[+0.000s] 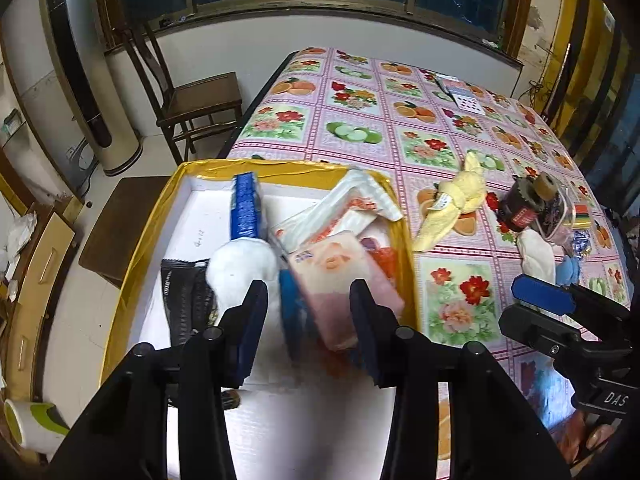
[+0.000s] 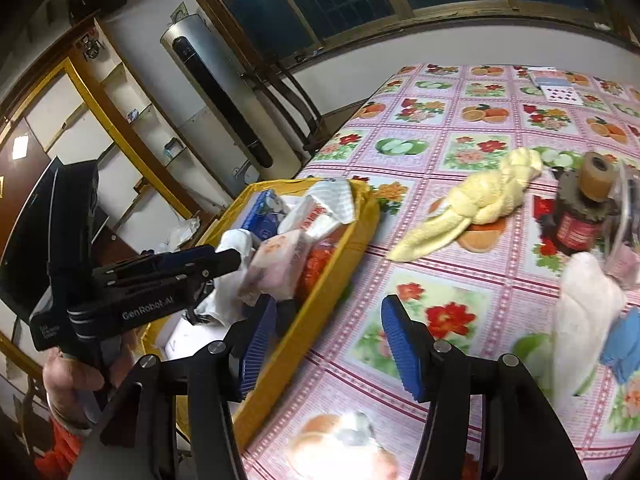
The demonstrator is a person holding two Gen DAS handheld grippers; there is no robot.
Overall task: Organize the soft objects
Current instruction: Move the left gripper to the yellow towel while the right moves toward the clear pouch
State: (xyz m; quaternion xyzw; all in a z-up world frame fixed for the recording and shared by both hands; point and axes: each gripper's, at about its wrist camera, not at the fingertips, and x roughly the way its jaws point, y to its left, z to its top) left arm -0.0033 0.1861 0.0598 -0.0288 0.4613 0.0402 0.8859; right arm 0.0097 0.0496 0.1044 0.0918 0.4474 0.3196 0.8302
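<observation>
Soft packets and cloths fill the gold-rimmed box (image 1: 140, 248) at the tabletop's (image 1: 360, 128) near-left edge: a white fluffy bundle (image 1: 240, 268), a pink tissue pack (image 1: 340, 276), a blue carton (image 1: 246, 204) standing on edge, a black mesh item (image 1: 186, 296) and crinkled plastic packets (image 1: 352, 208). Left tool (image 1: 308, 324) hangs over the box with its fingers spread and nothing between them, the pink pack and white bundle lying just beyond the tips. Right tool (image 2: 328, 344) is likewise spread and empty, hovering over the flowered tablecloth just beside the box's right wall. Further out on the cloth lie a twisted yellow towel (image 2: 480, 200), a white cloth (image 2: 580, 320) touching a light-blue item (image 2: 624, 344), and a dark jar (image 2: 576, 220) with a tan roll on top. Playing cards (image 2: 556, 88) sit at the far end.
</observation>
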